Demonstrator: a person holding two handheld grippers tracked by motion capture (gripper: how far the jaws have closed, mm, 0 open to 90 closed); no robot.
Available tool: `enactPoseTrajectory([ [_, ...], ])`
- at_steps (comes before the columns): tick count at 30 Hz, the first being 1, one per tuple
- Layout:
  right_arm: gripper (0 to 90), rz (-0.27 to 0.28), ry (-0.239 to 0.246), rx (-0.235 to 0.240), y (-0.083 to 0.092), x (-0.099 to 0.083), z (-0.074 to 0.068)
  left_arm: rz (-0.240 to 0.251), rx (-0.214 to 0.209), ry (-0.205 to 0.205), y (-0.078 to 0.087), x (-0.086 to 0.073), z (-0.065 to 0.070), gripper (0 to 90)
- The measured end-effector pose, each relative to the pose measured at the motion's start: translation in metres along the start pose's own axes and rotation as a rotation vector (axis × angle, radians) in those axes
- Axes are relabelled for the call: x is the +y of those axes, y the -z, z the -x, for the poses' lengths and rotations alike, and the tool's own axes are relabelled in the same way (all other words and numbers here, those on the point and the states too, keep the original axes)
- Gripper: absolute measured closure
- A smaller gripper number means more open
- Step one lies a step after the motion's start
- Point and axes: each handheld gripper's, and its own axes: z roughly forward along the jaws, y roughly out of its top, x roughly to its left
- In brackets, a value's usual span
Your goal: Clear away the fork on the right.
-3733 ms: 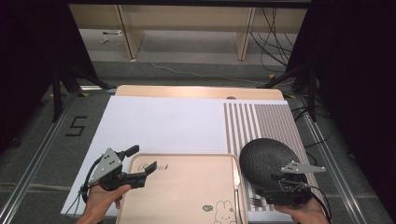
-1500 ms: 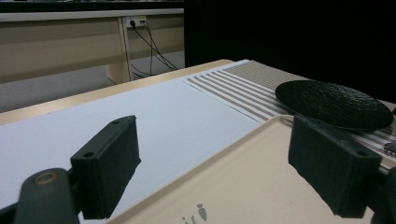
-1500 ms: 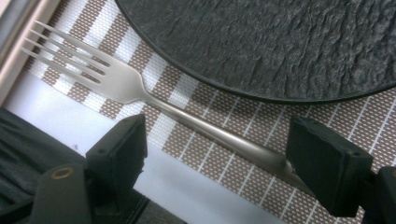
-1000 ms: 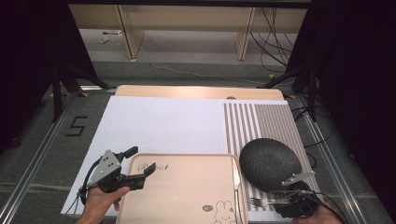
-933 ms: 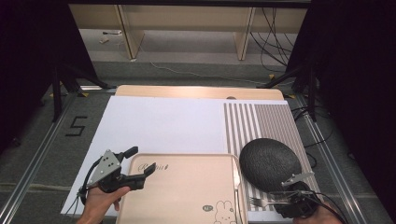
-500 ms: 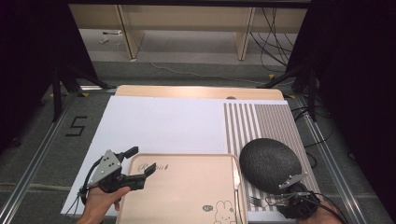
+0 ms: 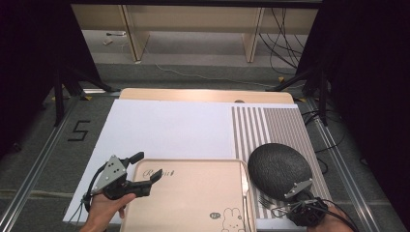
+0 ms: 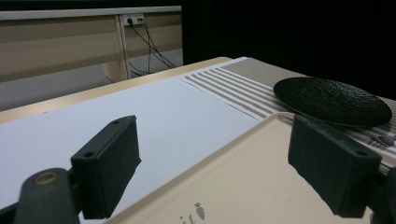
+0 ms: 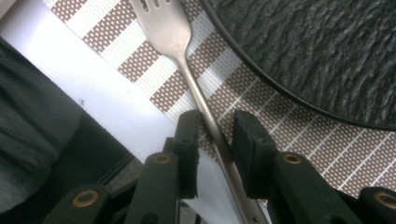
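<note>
A silver fork lies on the striped placemat by the rim of a black textured plate. My right gripper has its jaws on either side of the fork's handle. They have just been closing, with a small gap left on the right side. In the high view the right gripper is at the table's front right, below the plate, with the fork to its left. My left gripper stands open across the far left corner of the beige tray.
A white sheet covers the table's left and middle, and the placemat covers its right. From the left gripper view the tray runs between the jaws, with the plate beyond. Cables and shelving stand past the far edge.
Since the earliest frame my right gripper has drawn back from the plate's near rim to the fork at the front edge. The left gripper has stayed put.
</note>
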Motion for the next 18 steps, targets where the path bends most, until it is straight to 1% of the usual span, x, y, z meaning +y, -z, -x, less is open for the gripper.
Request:
enactPoseTrajectory([
  [2,73.8,-0.011,0.012,-0.002,0.0,0.001,-0.002,-0.001,0.001,0.0,0.0,0.0,0.0,16.2],
  [5,76.0,-0.019,0.047,-0.006,0.0,0.003,-0.004,-0.002,0.001,0.001,0.0,0.0,0.0,16.1],
  [7,76.9,-0.022,0.057,-0.013,0.0,0.003,-0.005,-0.003,0.001,0.0,-0.001,0.0,0.0,16.1],
  [8,78.5,-0.026,0.074,-0.016,0.0,0.004,-0.006,-0.003,0.001,0.0,-0.001,0.0,0.0,16.2],
  [9,79.3,-0.027,0.08,-0.016,0.0,0.004,-0.007,-0.004,0.001,-0.001,-0.001,0.0,0.0,16.1],
  [10,79.7,-0.032,0.096,-0.02,0.0,0.005,-0.008,-0.004,0.001,-0.001,-0.001,0.0,0.0,16.2],
  [14,80.6,-0.037,0.121,-0.028,0.0,0.005,-0.01,-0.005,0.0,-0.001,-0.001,-0.001,0.0,16.1],
  [17,81.7,-0.043,0.151,-0.03,0.0,0.006,-0.012,-0.005,0.0,-0.002,-0.001,0.0,0.0,16.1],
  [18,82.2,-0.047,0.157,-0.038,0.0,0.007,-0.013,-0.005,0.0,-0.002,-0.001,0.0,0.0,16.1],
])
